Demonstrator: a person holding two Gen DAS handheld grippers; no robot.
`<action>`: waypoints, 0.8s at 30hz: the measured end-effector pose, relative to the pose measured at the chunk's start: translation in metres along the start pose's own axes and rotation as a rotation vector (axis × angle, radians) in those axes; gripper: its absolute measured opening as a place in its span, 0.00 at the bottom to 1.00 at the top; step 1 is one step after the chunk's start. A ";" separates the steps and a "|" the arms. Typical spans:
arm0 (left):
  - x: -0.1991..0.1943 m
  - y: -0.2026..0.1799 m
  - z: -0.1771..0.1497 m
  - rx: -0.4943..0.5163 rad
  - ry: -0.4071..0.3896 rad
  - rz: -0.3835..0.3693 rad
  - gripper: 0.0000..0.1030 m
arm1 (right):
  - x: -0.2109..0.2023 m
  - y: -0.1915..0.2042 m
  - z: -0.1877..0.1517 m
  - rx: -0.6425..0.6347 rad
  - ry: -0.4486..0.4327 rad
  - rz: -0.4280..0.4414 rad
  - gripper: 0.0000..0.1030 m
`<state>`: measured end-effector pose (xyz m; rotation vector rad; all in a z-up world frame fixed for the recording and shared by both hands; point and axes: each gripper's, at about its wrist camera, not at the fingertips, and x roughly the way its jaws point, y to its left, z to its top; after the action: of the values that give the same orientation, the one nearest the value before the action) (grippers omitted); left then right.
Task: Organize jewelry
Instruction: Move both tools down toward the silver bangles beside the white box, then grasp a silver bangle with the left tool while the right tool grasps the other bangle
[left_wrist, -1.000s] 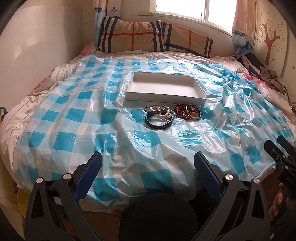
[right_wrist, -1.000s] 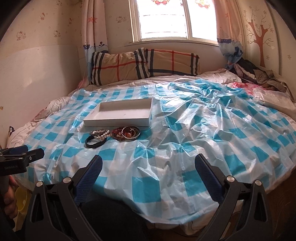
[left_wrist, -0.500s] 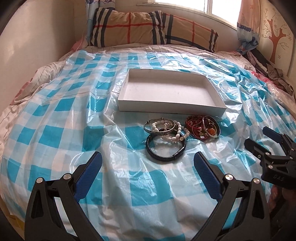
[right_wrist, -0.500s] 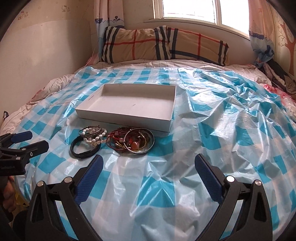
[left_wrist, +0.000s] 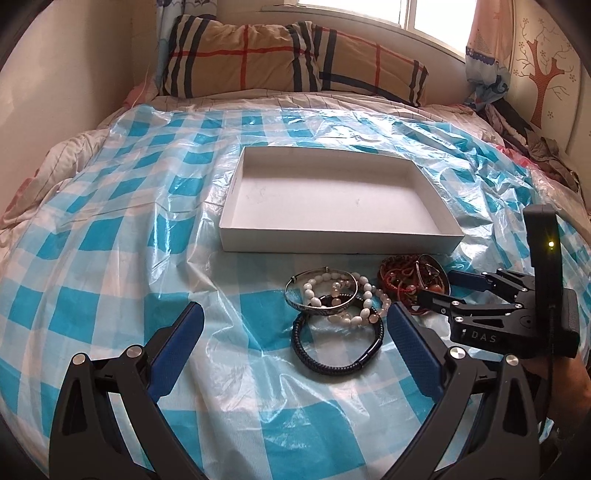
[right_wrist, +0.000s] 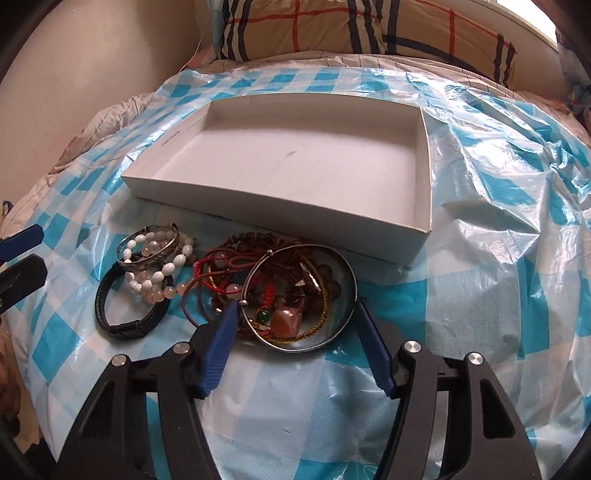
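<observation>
- Blue-and-white checked plastic sheet (left_wrist: 110, 240) covers the bed, crinkled and shiny, with two plaid pillows (left_wrist: 295, 59) lined up at the head under the window.
- Near the middle of the sheet sits a shallow white box (left_wrist: 332, 236), open-topped, nothing inside it.
- Just in front of the box's near edge lies the jewelry, in two small heaps side by side.
- Toward the box's near left corner: a silver bangle (right_wrist: 147, 249) resting over a white bead bracelet (right_wrist: 155, 277), both overlapping a black braided bracelet (right_wrist: 125, 321).
- Toward the middle of the near edge: a tangle of red cords (right_wrist: 221, 273) and beads, with a large thin metal bangle (right_wrist: 332, 325) lying on it and an orange stone (right_wrist: 288, 319) inside the ring.
- Right gripper (right_wrist: 291, 328) is low over that second heap, its blue fingers (right_wrist: 218, 339) on either side of the metal bangle; the jaws are closing, the bangle between them, pads not clearly pressing it yet.
- Left gripper (left_wrist: 295, 332) hangs above the sheet in front of the black bracelet, jaws spread wide, holding nothing.
</observation>
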<state>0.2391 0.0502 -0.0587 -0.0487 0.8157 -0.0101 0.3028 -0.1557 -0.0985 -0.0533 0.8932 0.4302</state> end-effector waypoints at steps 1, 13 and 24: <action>0.005 -0.002 0.002 0.007 0.003 -0.004 0.93 | -0.003 0.000 -0.002 0.004 -0.004 0.003 0.59; 0.072 -0.022 0.018 0.052 0.124 0.006 0.92 | -0.045 0.001 -0.035 0.002 -0.046 -0.031 0.68; 0.059 -0.009 0.009 0.008 0.112 -0.102 0.59 | -0.003 -0.015 -0.009 0.033 0.038 -0.004 0.67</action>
<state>0.2860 0.0398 -0.0947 -0.0824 0.9241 -0.1137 0.3001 -0.1725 -0.1039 -0.0334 0.9374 0.4123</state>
